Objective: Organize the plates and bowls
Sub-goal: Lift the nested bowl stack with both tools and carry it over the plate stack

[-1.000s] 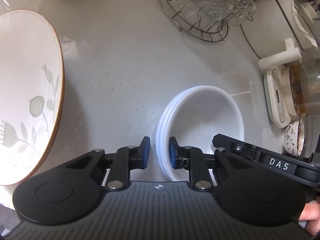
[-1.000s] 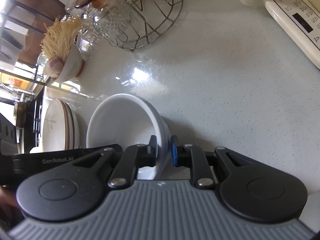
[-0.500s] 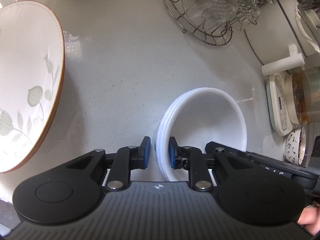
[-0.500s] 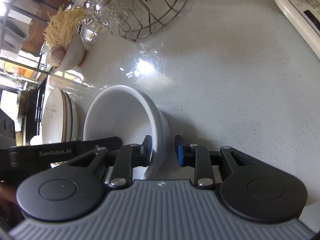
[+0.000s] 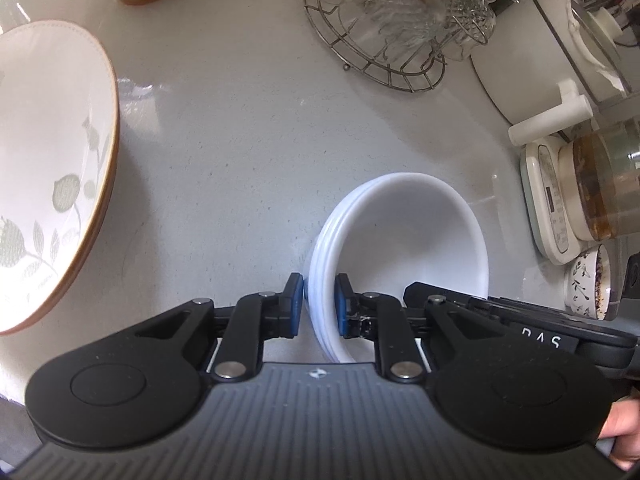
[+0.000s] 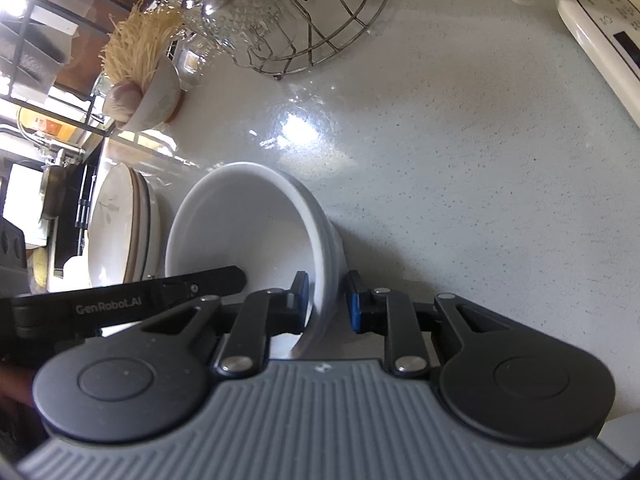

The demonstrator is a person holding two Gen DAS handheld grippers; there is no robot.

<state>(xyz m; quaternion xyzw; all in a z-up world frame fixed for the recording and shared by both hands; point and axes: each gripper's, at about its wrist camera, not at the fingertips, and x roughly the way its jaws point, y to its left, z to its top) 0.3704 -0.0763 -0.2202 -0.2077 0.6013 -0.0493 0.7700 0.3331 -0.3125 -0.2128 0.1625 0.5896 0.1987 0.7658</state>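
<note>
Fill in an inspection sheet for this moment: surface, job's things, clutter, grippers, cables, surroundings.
Surface: pale speckled counter, glare patch.
Job's things: stack of white bowls on the counter; leaf-patterned plates stacked to its left.
Clutter: wire rack holding glassware; bowl of noodles; cream appliances.
Grippers: left gripper jaws close around the stack's rim; right gripper jaws straddle the opposite rim, gap on the outer side.
Cables: nothing seen.
Surroundings: dark shelving.
</note>
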